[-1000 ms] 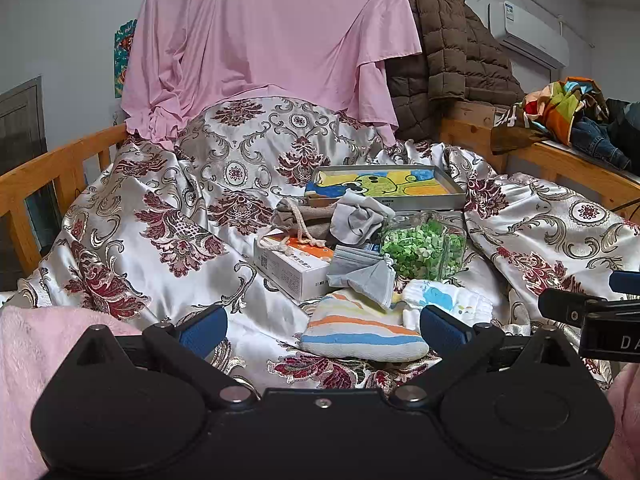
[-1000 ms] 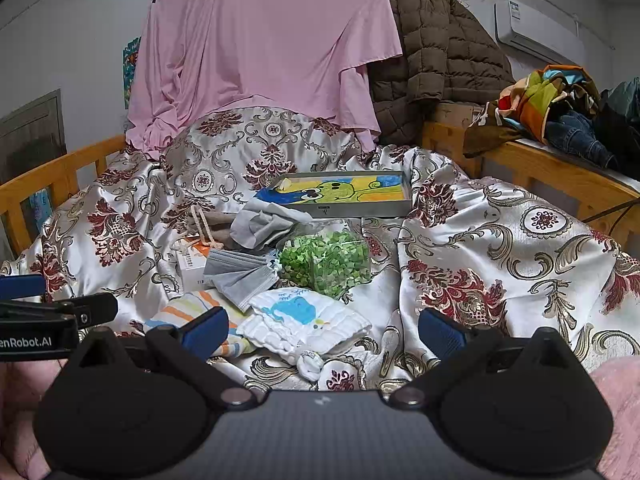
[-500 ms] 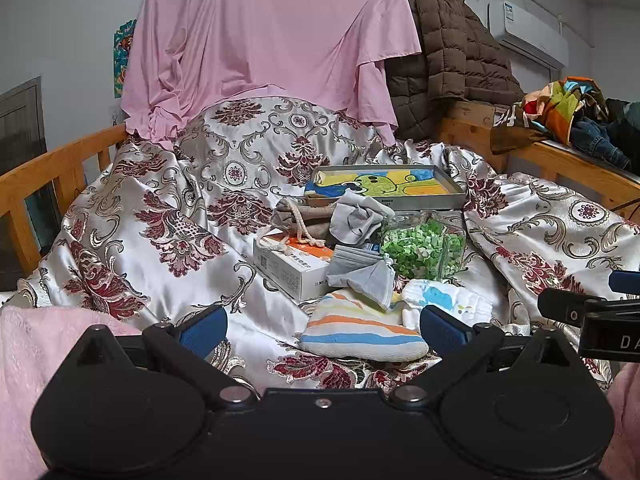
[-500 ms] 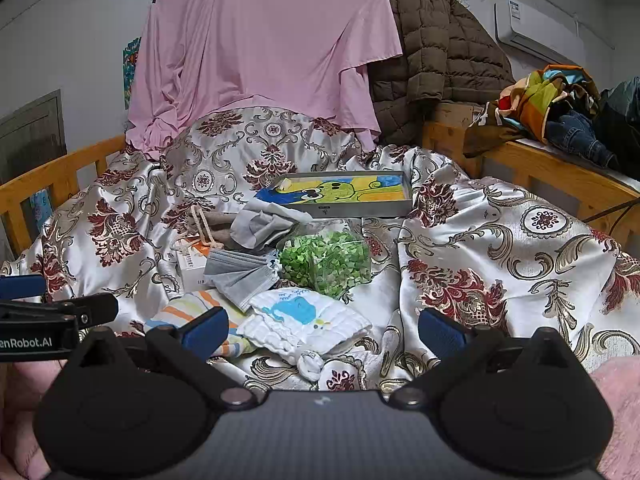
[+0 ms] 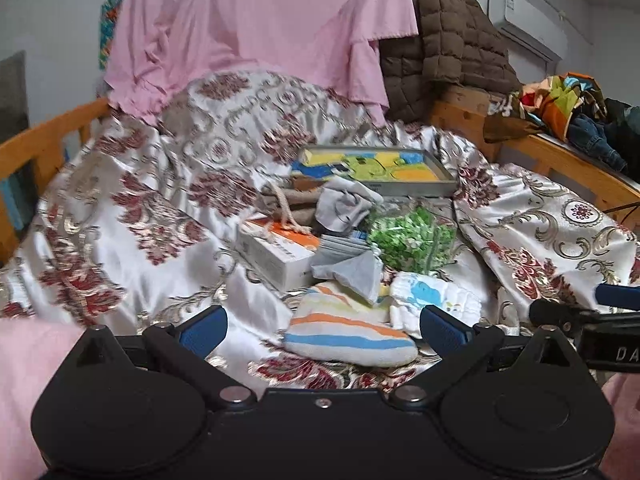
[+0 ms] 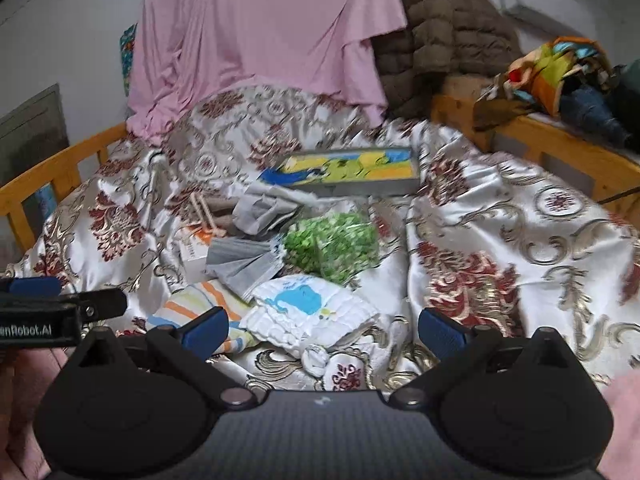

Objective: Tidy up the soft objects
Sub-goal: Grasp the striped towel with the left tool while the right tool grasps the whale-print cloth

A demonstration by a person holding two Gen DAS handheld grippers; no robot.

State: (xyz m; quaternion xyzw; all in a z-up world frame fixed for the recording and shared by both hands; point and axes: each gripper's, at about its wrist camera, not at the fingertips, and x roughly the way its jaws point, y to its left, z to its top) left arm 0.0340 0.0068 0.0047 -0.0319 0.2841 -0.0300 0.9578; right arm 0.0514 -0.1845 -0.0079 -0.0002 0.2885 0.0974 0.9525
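The left gripper [image 5: 322,326] had its fingers spread wide and empty, framing the striped cloth [image 5: 348,330] that lay just beyond them, likely the first pick. The right gripper [image 6: 322,326] was equally spread and held nothing, facing the white cloth with a blue print [image 6: 308,306] nearest it. Farther off, grey cloths [image 5: 348,266] draped over a white box [image 5: 276,254], beside a bag of green bits [image 6: 332,244]. Everything sat heaped in a hollow of the patterned bedspread [image 6: 500,240], so the soft things remained unsorted.

Even, soft indoor light; motion blur throughout, fisheye bending at edges.
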